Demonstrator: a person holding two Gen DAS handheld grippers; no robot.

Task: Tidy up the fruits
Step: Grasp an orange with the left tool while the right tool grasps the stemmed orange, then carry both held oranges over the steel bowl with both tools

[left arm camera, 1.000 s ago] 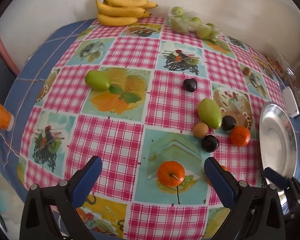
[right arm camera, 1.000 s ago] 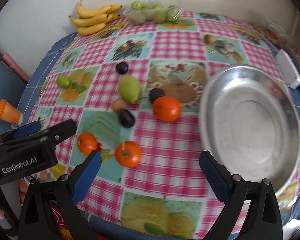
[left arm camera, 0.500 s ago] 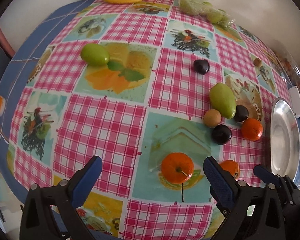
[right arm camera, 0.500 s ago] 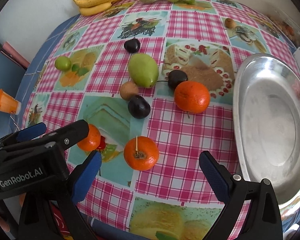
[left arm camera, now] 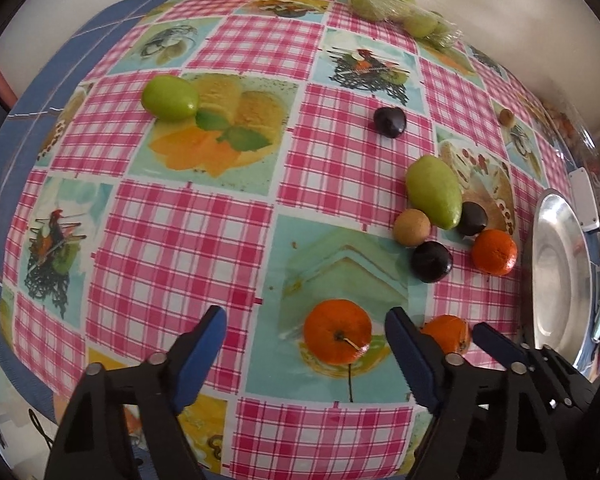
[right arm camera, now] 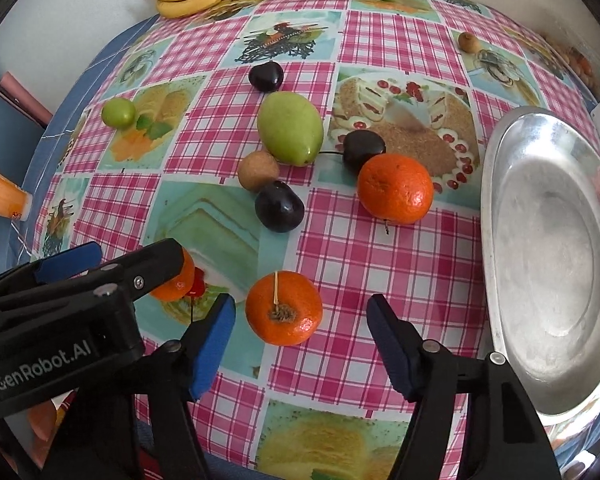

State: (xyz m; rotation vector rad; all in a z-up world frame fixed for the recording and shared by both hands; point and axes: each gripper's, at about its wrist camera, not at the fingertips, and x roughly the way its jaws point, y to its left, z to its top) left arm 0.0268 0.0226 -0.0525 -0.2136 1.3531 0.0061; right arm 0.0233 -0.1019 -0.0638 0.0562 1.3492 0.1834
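Oranges lie between my jaws on both sides: the left gripper brackets one orange, the right gripper the neighbouring orange. Both sets of jaws are closing, pads not yet pressing, each pointed steeply down so the pads can meet the fruit at its widest. The two tools sit side by side because these fruits lie close together. Beyond, a third orange, dark plums and a green mango cluster on the checked tablecloth. To my right, the empty steel plate is probably the destination.
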